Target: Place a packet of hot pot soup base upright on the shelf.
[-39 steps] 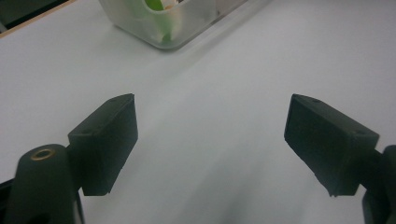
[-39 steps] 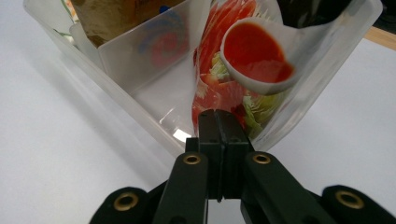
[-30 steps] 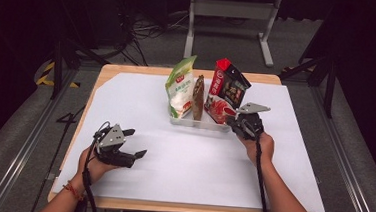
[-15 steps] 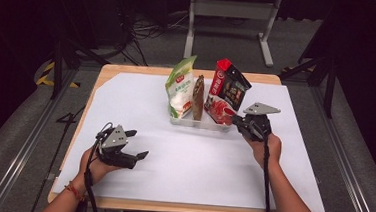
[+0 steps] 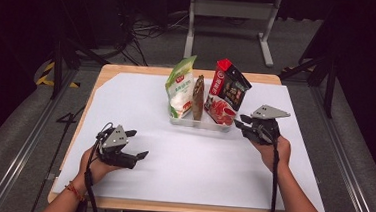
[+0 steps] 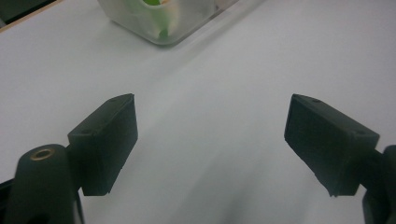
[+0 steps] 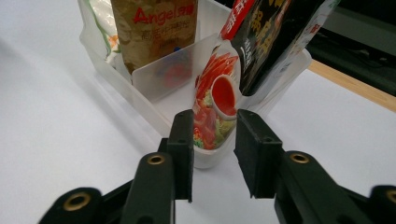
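The right gripper, jaws partly spread, hovers just right of the bin of packets mid-worktop, seemingly approaching a grasp that needs closing in; the left gripper rests wide-spread near-left.

table: wood, mostly under a white sheet | on it: clear bin, plastic i think, near far-middle

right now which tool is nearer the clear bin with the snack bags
Right. The right tool sits just off the clear bin's right end, jaws pointing at it with a small gap. The left tool rests well short of the bin, off toward the table's near left.
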### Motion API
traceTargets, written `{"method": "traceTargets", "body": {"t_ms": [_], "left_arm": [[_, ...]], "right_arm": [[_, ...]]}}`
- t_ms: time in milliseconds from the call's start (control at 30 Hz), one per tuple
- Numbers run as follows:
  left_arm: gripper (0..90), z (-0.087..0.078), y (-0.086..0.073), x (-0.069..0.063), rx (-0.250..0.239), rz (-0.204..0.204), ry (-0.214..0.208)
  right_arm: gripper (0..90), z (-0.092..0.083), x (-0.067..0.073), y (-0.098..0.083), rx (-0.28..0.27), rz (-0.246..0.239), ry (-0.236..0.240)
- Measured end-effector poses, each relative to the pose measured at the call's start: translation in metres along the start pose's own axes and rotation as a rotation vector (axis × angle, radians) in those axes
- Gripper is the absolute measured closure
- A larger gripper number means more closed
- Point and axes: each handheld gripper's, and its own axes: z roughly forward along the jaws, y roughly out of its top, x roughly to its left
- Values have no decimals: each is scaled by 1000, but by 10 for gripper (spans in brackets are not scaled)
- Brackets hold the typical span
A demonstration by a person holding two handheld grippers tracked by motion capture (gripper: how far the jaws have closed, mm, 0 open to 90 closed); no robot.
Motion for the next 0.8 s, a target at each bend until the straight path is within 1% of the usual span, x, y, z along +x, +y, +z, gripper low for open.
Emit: {"method": "traceTargets", "body": {"t_ms": [100,167,267,333,367,533,633,667,800], "left_arm": [[180,0,0,0,2,2,0],[180,0,0,0,3,2,0],[180,0,0,0,6,1,2],[180,0,0,0,5,1,2],[179,0,0,0,5,1,2],[179,0,0,0,5,2,3],[179,0,0,0,7,4,4],[178,0,0,-1,8,4,4],[177,0,0,0,7,5,3]], "right_arm": [[576,-3,1,-1,-5,-3,5],[508,-4,2,-2,-8,-4,0],[472,-6,2,-4,-4,-12,-2],[432,-6,1,-5,-3,-4,3],[432,-6,1,-5,-3,-4,3],[350,-9,0,-10,-7,-8,30],[295,-10,1,-13,-4,-13,28],[278,-11,0,-13,-4,-15,37],[234,-13,0,-17,-10,-18,54]]}}
